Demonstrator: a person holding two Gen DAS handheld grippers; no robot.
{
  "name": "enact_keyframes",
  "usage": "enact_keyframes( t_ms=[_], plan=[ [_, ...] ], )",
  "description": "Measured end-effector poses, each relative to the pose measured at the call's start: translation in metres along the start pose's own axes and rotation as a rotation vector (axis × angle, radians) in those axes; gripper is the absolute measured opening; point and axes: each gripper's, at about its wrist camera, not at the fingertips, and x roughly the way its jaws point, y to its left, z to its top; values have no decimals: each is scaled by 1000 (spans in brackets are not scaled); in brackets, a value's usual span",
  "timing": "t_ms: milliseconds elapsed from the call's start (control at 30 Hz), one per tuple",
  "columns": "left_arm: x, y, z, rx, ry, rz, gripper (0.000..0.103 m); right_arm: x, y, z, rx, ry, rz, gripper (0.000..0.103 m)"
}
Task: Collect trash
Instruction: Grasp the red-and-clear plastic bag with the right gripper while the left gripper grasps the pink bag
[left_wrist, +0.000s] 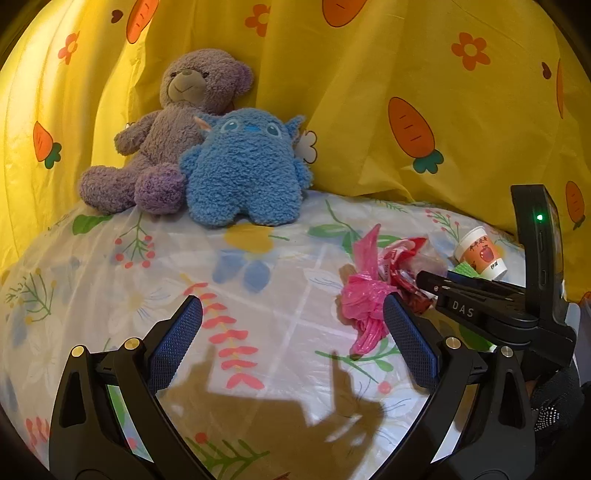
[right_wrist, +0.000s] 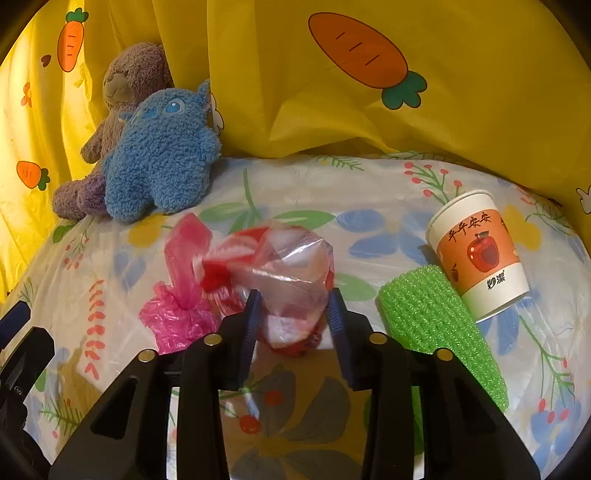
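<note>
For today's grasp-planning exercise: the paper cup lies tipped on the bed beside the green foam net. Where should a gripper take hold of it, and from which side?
Grip the paper cup across its orange mid-wall, coming from above. It lies tilted, rim up and away, resting against the green foam net, so a low approach from that side looks blocked. The wall is probably thin; squeeze lightly.

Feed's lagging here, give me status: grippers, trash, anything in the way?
Right gripper shut on clear plastic bag. Left gripper open, empty. Pink bag, green sponge, paper cup still on table. Nothing blocking.
</note>
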Motion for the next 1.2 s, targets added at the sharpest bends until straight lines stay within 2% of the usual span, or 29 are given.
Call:
enact_keyframes(
  t_ms=[67, 167, 367, 567, 667, 833, 933, 967, 1100, 1200],
  plan=[
    [2, -6, -1, 18, 5, -26, 97, -4, 1, -2, -9, -21, 2, 19],
    [8, -16, -3, 43, 19, -54, 97, -16, 4, -2, -33, -60, -17, 11],
    [29, -36, -6, 62, 66, -99, 96, -50, -4, -5, -46, -142, -59, 7],
    [52, -56, -4, 81, 101, -113, 89, -85, -20, -14, -32, -208, -86, 7],
    [67, -66, -4, 96, 140, -127, 81, -102, -30, -18, -14, -230, -98, 6],
    [85, -76, -8, 118, 203, -152, 59, -128, -41, -27, -8, -255, -120, 6],
    [91, -77, -10, 104, 246, -192, 48, -136, -45, -31, -1, -256, -133, 6],
    [92, -77, -11, 96, 254, -202, 47, -138, -47, -31, 1, -254, -136, 6],
    [90, -76, -11, 72, 270, -237, 30, -149, -50, -36, 6, -264, -145, 6],
    [83, -74, -9, 55, 253, -234, 26, -159, -49, -41, 4, -276, -146, 6]
  ],
)
